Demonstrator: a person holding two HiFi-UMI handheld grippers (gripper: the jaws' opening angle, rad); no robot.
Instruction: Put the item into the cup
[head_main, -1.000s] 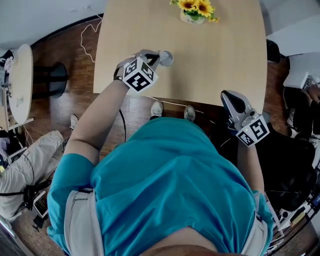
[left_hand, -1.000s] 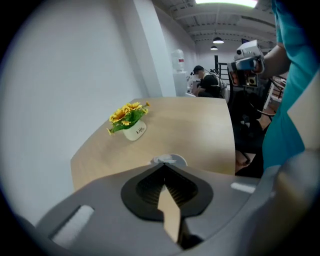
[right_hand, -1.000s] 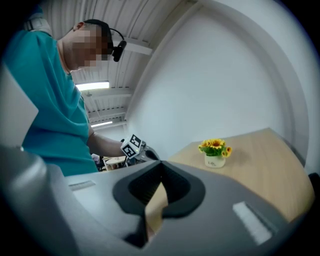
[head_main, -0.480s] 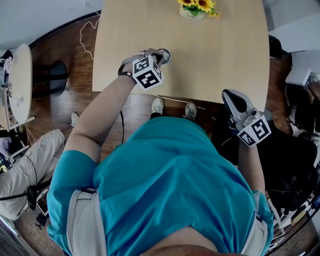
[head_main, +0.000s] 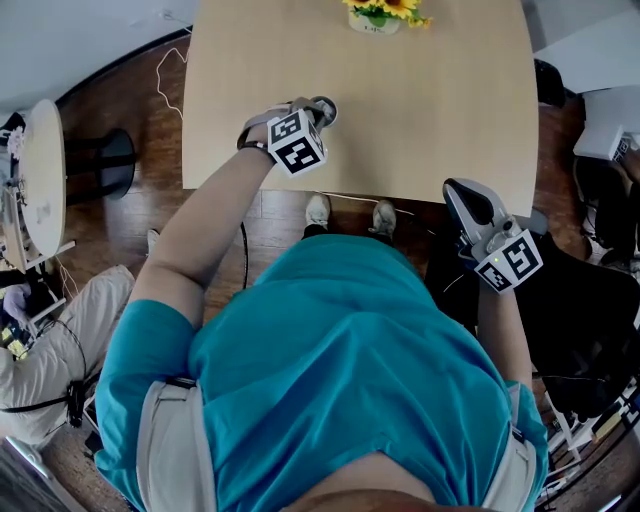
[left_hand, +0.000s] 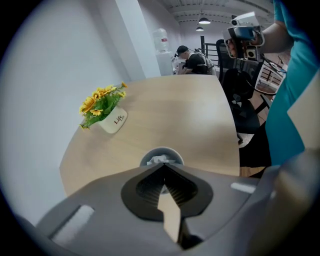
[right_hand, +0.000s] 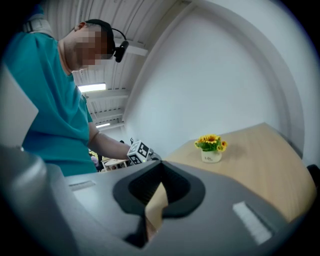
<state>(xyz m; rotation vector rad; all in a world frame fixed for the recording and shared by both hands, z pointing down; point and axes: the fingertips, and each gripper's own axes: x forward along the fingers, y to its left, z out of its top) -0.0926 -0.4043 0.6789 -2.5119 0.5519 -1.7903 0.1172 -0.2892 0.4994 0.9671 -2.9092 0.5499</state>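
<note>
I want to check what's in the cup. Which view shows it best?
The left gripper view: the cup sits just past the shut jaws, open top showing a pale crumpled thing inside. The head view shows only part of it beside the left gripper. The right gripper view doesn't show it.

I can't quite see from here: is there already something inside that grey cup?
Yes, the left gripper view shows a crumpled white item lying inside the cup.

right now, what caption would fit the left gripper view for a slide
Left gripper, jaws together, poised at a grey cup holding a crumpled white item on the wooden table, flowerpot beyond.
</note>
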